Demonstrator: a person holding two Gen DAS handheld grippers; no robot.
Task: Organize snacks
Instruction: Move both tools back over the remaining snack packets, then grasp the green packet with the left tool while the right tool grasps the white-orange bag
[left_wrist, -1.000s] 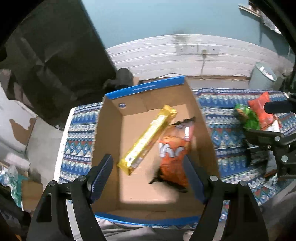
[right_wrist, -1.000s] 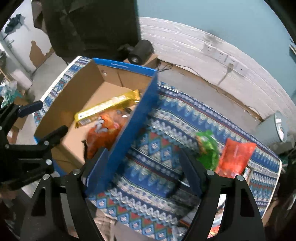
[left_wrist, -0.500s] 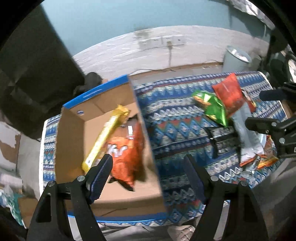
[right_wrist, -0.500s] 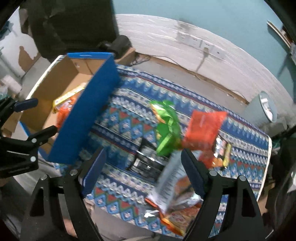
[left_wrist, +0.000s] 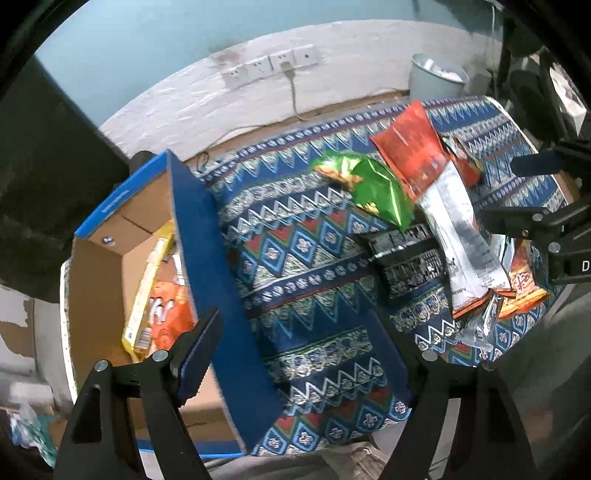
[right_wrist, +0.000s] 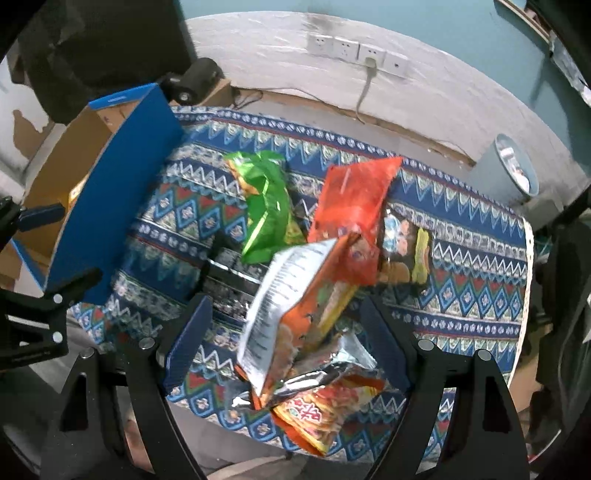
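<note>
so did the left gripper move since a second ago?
Yes. The left gripper was centred over the box interior; now the box sits at the view's left and it's over the patterned cloth, nearer the snack pile.

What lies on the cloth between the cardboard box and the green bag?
Only bare patterned cloth lies between the box and the green bag; the right wrist view shows it best.

Box (left_wrist: 207, 280) at left of cloth (left_wrist: 306, 258), two snacks (left_wrist: 155, 288) inside, packets (right_wrist: 310, 258) heaped right
</note>
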